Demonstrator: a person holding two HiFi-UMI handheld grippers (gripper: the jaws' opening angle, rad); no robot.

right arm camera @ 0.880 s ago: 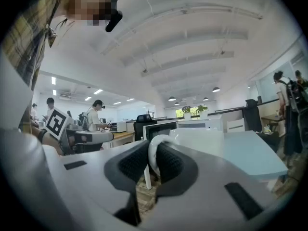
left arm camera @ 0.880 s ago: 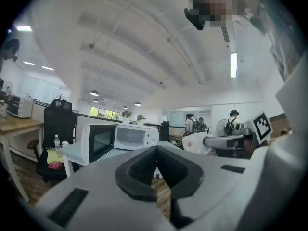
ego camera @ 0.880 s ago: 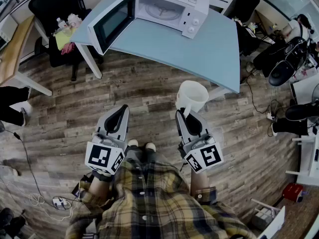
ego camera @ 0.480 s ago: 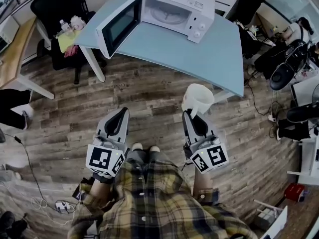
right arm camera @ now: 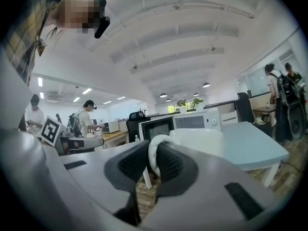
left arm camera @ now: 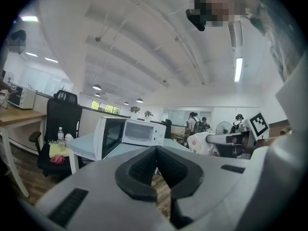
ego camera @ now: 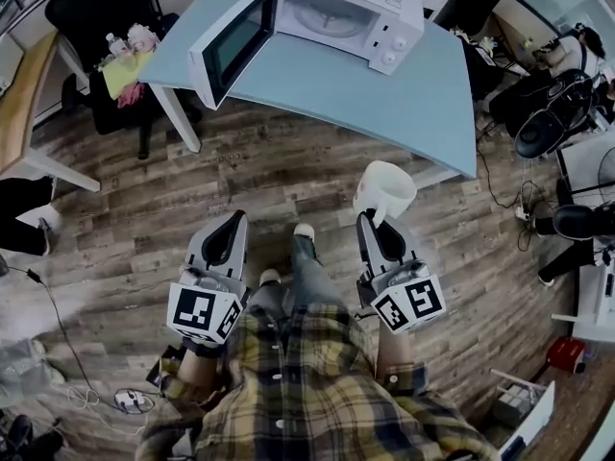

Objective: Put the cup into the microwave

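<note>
Bare tabletop (ego camera: 384,104) before open microwave (ego camera: 351,12), door (ego camera: 233,38) wide at left.

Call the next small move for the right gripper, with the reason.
Probably carry the cup forward toward the microwave, grip unchanged. The right gripper is shut on the cup's handle. The cup hangs over the floor, short of the table, and the microwave's door stands open, so only the approach seems left.

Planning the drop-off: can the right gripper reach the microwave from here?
Probably not yet: the right gripper, shut on the cup, is over the floor, short of the table; the microwave door stands open.
</note>
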